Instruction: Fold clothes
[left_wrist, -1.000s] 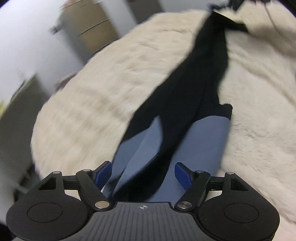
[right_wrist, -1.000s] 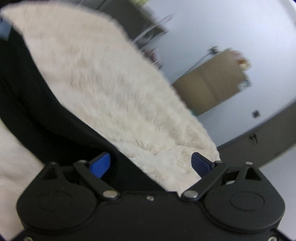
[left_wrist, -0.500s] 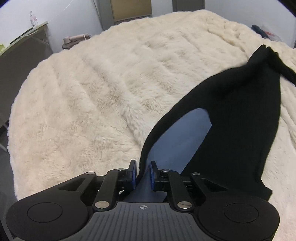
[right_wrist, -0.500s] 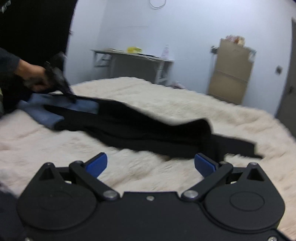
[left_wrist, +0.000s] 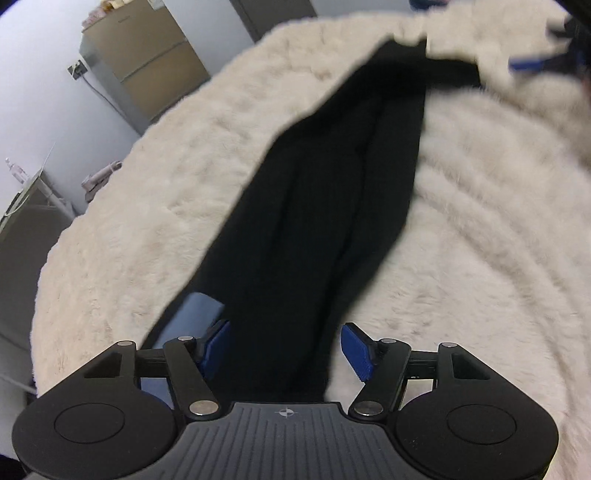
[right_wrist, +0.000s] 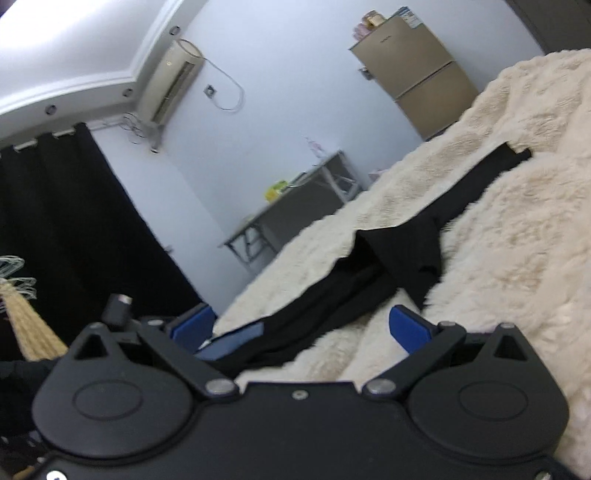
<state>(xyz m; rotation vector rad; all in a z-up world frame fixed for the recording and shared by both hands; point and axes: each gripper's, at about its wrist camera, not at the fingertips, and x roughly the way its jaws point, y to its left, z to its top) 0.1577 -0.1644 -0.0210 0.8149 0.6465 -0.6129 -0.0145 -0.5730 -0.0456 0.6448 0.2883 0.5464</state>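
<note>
Garment (left_wrist: 325, 206) stretched lengthwise on the fleece blanket (left_wrist: 147, 229), near end between the left gripper's (left_wrist: 284, 349) parted pads, far end beside the right gripper (left_wrist: 532, 62), refrigerator (left_wrist: 144, 62) behind the bed, table (right_wrist: 295, 210) left of it against the wall

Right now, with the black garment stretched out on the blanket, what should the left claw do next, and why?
Probably close the left claw on the garment. Its jaws have just opened and stand apart with the cloth's near end between them, unpinched, so the long strip on the blanket cannot be lifted for folding.
</note>
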